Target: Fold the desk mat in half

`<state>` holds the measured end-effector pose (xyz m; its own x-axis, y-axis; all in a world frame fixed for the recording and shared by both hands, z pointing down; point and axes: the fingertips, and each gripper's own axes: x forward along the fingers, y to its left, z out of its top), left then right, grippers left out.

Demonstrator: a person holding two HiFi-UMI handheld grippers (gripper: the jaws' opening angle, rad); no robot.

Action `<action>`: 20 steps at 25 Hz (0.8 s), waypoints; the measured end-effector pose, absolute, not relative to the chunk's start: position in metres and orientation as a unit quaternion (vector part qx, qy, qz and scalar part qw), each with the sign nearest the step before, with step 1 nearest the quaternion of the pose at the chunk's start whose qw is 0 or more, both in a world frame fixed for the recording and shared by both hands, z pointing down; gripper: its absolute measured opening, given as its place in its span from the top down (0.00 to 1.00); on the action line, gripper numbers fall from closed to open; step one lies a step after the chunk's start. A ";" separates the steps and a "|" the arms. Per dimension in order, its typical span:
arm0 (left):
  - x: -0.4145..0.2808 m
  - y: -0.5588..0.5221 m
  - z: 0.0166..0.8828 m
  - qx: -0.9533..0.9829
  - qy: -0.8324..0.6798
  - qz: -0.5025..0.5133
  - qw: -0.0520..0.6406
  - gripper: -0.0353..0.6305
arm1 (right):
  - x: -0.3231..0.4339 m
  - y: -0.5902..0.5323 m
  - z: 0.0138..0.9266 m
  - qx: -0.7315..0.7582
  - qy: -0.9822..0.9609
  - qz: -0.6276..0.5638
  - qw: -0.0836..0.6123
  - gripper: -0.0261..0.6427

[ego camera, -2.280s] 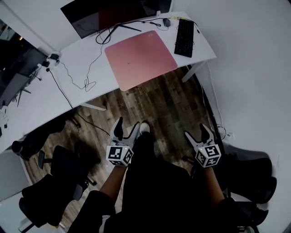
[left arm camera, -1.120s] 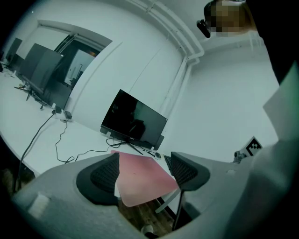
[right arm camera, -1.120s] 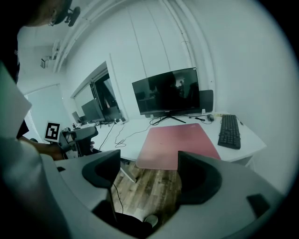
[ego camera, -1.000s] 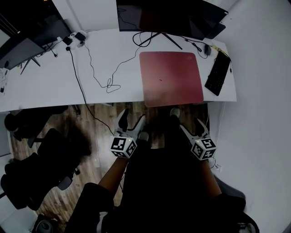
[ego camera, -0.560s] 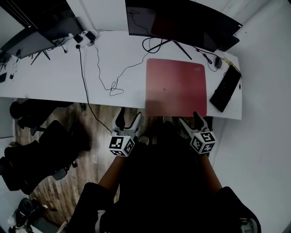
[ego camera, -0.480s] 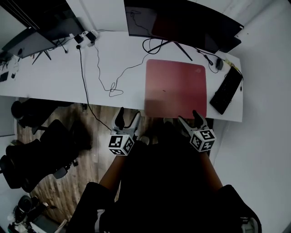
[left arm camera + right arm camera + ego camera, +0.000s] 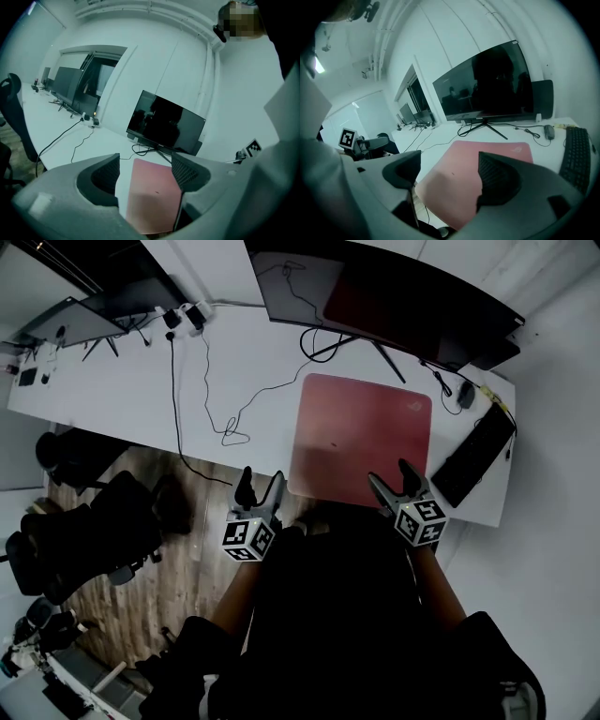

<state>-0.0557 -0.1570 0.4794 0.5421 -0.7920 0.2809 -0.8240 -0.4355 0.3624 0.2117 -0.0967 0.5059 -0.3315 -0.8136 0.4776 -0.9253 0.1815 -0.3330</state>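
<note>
A pink desk mat [image 7: 360, 437] lies flat on the white desk [image 7: 141, 381], in front of a dark monitor [image 7: 394, 296]. It shows between the jaws in the left gripper view [image 7: 152, 197] and the right gripper view [image 7: 459, 185]. My left gripper [image 7: 259, 488] stands open over the floor, just short of the desk's front edge and left of the mat's near corner. At the mat's near right corner my right gripper [image 7: 394, 478] is open, with nothing between its jaws.
A black keyboard [image 7: 473, 457] lies right of the mat, a mouse [image 7: 466, 396] behind it. Cables [image 7: 225, 418] trail across the desk left of the mat. Black office chairs [image 7: 84, 540] stand on the wooden floor at the left. A second monitor [image 7: 94, 306] stands far left.
I have stepped up to the desk, so the mat and desk edge now lie just before both grippers. Both grippers stay open and have risen toward the mat's near edge.
</note>
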 end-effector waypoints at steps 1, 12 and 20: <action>-0.053 -0.157 0.482 0.842 -0.485 0.036 0.236 0.45 | 0.215 -0.104 0.503 0.563 -0.770 0.284 0.096 0.41; -0.048 -0.154 0.507 0.777 -0.570 0.040 0.263 0.45 | 0.241 -0.184 0.496 0.499 -0.823 0.247 0.110 0.42; -0.054 -0.145 0.540 0.750 -0.593 0.052 0.289 0.45 | 0.223 -0.242 0.518 0.436 -0.857 0.212 0.176 0.42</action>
